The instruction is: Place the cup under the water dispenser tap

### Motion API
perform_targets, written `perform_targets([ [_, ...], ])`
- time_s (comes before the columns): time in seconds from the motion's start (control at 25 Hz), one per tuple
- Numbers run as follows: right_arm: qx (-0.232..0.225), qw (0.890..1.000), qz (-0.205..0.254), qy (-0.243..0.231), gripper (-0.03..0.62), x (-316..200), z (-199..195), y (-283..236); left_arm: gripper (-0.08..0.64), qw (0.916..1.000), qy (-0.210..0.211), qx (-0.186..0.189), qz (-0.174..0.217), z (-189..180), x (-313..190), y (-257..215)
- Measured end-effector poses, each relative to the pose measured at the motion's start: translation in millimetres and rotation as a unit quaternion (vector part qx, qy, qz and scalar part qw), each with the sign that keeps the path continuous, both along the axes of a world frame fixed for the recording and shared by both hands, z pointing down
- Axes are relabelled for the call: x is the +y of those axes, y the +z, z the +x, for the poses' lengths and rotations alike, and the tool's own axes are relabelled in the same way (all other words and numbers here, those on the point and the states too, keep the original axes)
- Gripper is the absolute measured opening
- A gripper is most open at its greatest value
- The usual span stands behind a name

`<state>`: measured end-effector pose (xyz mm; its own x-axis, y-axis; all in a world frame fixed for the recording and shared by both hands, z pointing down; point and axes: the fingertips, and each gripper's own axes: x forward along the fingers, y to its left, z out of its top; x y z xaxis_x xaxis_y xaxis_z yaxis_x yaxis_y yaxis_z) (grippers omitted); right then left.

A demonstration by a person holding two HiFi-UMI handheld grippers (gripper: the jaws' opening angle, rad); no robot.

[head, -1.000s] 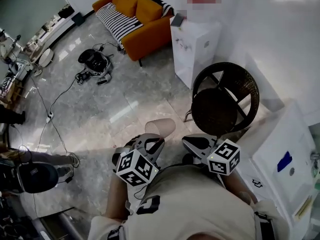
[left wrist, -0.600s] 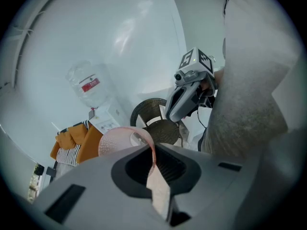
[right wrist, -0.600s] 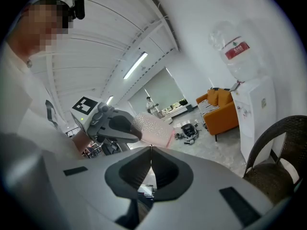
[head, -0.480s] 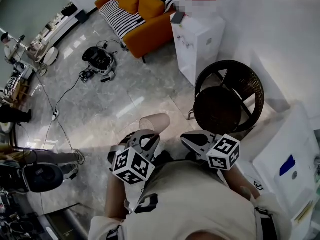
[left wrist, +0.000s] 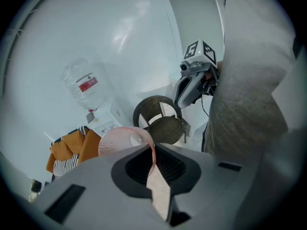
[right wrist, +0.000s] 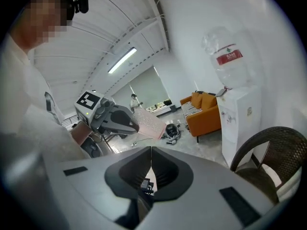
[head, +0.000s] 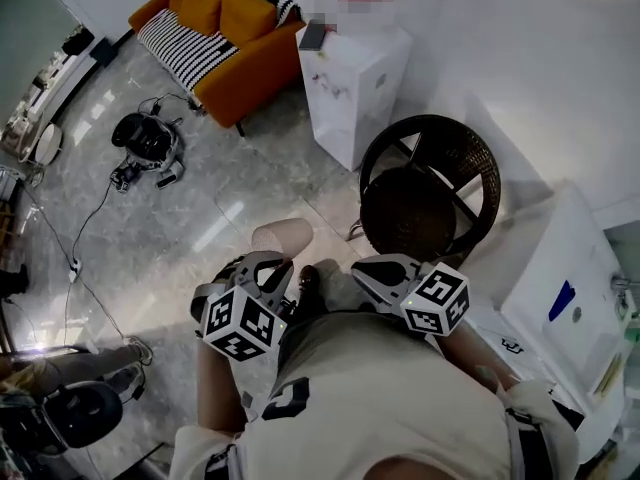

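Pinching cup (head: 283, 236) wall, left claw (head: 266, 268) clamped; cup well short of water dispenser (head: 355, 78); right claw (head: 372, 271) closed, empty.

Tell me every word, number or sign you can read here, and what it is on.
No text can be read with certainty.
Red label on the water bottle: white print, too small to read.
Front of the water dispenser: small dark marks, too small to read.
Marker cubes: black-and-white square patterns, no letters.
Person's shirt: a dark print, unreadable.
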<state>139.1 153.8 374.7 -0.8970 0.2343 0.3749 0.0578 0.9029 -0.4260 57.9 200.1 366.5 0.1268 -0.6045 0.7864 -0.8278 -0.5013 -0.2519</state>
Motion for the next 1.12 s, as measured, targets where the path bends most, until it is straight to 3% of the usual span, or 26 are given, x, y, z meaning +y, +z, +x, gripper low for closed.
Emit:
perform_targets([
  [0.2, 0.018, 0.999, 0.023, 0.016, 0.028, -4.8, -67.7, -4.7, 0.064, 0.9988, 0.036, 0.031, 0.004, -63.9, -4.2, -10.9],
  [0.36, 0.033, 0.998, 0.044, 0.021, 0.027, -1.1, -111.6, -7.1, 0.064, 0.9975, 0.063, 0.032, -0.006, -117.7, 1.1, -9.4],
  [0.52, 0.033, 0.998, 0.017, 0.055, 0.028, -19.3, -141.8, -9.4, 0.064, 0.9885, 0.112, 0.074, -0.071, -156.0, 13.5, -3.8],
  [0.6, 0.031, 0.997, 0.013, 0.074, 0.028, -31.3, -156.3, -11.7, 0.064, 0.9868, 0.117, 0.059, -0.095, -182.7, 13.7, 2.0],
  [0.76, 0.045, 0.995, 0.017, 0.083, 0.028, -36.8, -178.0, -7.4, 0.064, 0.9881, 0.115, 0.023, -0.099, -226.3, 4.4, 9.5],
  [1.0, 0.067, 0.995, 0.024, 0.075, 0.027, -51.4, -189.2, -0.7, 0.064, 0.9823, 0.147, -0.009, -0.115, -239.3, -36.7, 23.2],
  [1.12, 0.058, 0.995, 0.006, 0.082, 0.027, -67.1, -194.8, 5.4, 0.064, 0.9816, 0.155, -0.01, -0.112, -235.4, -63.7, 31.5],
])
